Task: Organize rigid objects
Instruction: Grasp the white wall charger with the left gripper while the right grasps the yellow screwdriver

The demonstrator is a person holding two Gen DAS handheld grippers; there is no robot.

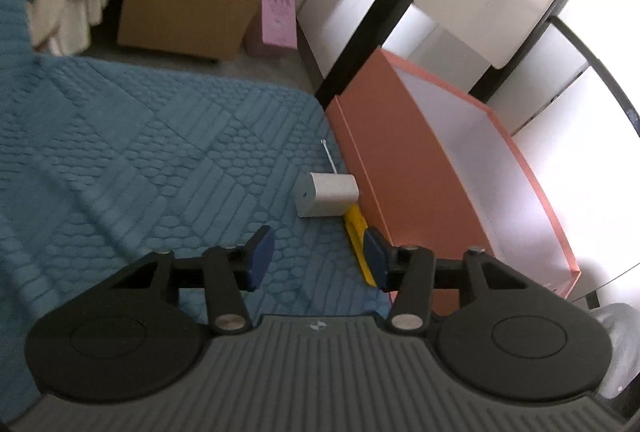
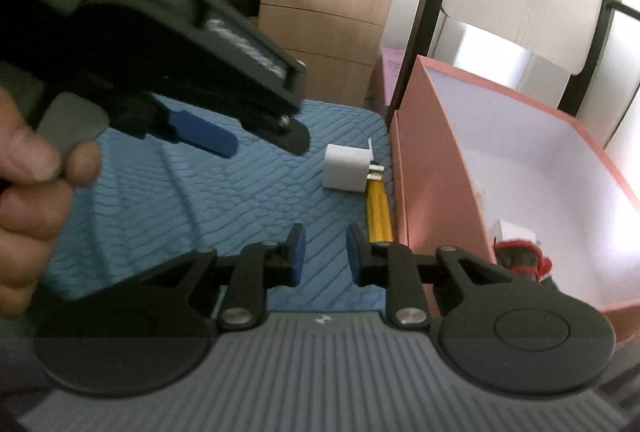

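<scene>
1. Your left gripper [image 1: 316, 258] is spread wide w/ nothing btwn the pads. Your right gripper [image 2: 326, 258] is about half open, also empty.
2. The white charger [image 1: 326, 194] lies on the blue bedspread [image 1: 140, 152] at roughly 12 o'clock from the left jaws, a bit past the tips and apart from them. Its long axis runs approx 9-to-3 across the left view, prongs toward the pink box [image 1: 400, 168].
3. From the right gripper the same charger [image 2: 346, 168] sits at about 12–1 o'clock, farther out. In that view the left gripper [image 2: 208, 132] hangs above the bedspread at 9 o'clock from the charger, so the left looks nearer; I'd judge it the likelier one to take it.
4. The yellow tool [image 1: 360, 244] lies just beside the box wall, long axis approx 12-to-6, touching or nearly touching the charger's near end. Its lower part passes behind the left gripper's 3 o'clock pad [image 1: 374, 258].
5. Count: 1 charger, 1 yellow tool, 1 thin metal pin [image 1: 328, 152] at 12 o'clock of the charger, 1 pink box.
6. Inside the box: 1 red-and-black item [image 2: 520, 256] and 1 small white item [image 2: 514, 230]; can't tell what they are.
</scene>
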